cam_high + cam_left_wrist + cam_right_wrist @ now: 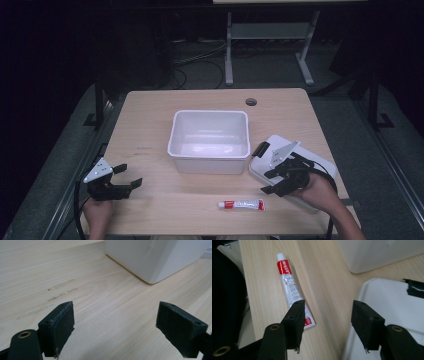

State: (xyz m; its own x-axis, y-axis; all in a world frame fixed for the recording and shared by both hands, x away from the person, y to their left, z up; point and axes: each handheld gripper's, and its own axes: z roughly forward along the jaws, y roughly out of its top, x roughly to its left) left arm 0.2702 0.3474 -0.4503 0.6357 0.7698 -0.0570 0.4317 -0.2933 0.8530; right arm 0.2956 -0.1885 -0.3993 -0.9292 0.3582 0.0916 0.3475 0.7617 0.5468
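Observation:
A white plastic bin point(210, 140) stands empty in the middle of the wooden table point(150, 110); its corner point(155, 260) rises ahead of my left gripper. A small white and red tube point(242, 204) lies flat near the front edge, cap to the left. My left gripper point(128, 176) rests open at the front left, nothing between its jaws point(116, 327). My right gripper point(271, 181) hovers open over the corner of a white lid point(312, 157), just right of the tube point(292, 290), and holds nothing point(327, 325).
The white lid point(392, 305) lies flat at the front right and carries a black latch point(260, 149). A round cable hole point(251, 102) sits near the table's far edge. Beyond the table stand a white desk frame point(229, 50) and floor cables.

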